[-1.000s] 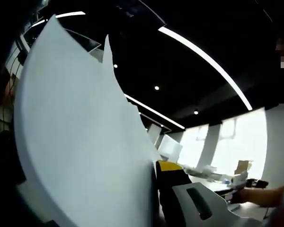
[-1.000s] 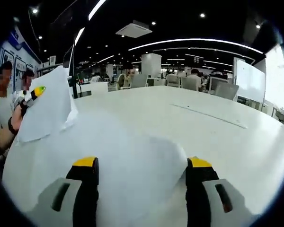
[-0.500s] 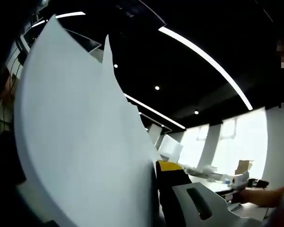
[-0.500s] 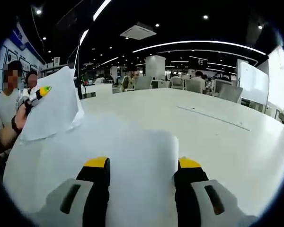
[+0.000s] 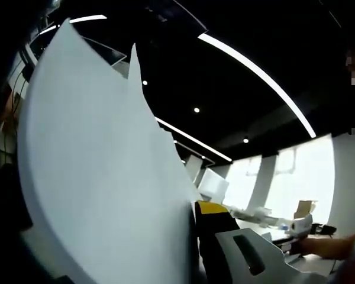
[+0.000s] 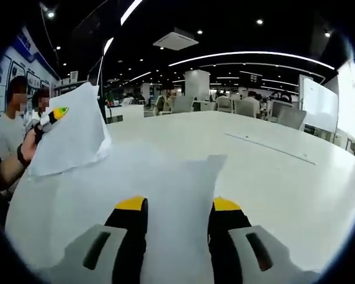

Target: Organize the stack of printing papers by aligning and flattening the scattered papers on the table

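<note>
jaws on my left gripper (image 6: 52, 113) clamp raised sheets (image 5: 100, 177) at 10 o'clock; right gripper (image 6: 175, 208) half-closed over flat paper (image 6: 165, 189), grip unclear. hasty pinch could crease it.

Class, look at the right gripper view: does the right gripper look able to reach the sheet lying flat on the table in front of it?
Probably yes. The right gripper already straddles the flat sheet on the table, its jaws apart with nothing between them and the paper.
</note>
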{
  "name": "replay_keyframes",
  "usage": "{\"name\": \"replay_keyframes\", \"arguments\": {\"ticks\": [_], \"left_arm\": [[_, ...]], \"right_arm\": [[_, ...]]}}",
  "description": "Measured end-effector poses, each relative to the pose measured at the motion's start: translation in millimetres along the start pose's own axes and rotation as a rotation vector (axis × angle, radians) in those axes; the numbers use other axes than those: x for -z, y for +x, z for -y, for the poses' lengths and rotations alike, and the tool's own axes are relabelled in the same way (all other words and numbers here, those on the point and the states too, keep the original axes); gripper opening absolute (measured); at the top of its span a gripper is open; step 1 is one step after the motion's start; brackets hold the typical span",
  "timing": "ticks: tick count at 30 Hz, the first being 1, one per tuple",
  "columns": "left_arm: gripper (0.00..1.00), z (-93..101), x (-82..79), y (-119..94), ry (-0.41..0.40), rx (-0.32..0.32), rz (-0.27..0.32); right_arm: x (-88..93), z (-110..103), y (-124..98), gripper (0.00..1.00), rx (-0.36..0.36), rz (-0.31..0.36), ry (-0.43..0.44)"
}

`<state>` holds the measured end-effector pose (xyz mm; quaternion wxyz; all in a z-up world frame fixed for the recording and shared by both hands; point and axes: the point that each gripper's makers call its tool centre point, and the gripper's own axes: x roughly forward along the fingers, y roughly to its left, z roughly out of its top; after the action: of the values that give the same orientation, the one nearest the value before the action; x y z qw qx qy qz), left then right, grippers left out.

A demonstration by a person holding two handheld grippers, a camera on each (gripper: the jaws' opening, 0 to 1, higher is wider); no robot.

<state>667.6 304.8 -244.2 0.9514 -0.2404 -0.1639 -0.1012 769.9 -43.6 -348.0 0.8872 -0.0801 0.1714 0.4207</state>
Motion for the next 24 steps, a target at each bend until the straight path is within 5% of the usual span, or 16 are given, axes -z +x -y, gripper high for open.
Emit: {"name": "replay_keyframes", "arguments": {"ticks": [3,8,24], "left_arm": [[0.09,0.2,0.0,0.0,0.000,0.000,0.000],[0.09,0.3,0.1,0.0,-0.003,-0.001,0.002],[0.09,-0.2,0.5,0.4,-0.003,-0.002,0.004]], "right_arm": [[0.1,-2.1,-0.8,0.32,0.005,0.000,0.006],[1.6,8.2,-6.9,0.06,0.057,-0.002,0.085],[-1.1,5.1,-12.4,0.00,0.065,0.017,0.227]]}}
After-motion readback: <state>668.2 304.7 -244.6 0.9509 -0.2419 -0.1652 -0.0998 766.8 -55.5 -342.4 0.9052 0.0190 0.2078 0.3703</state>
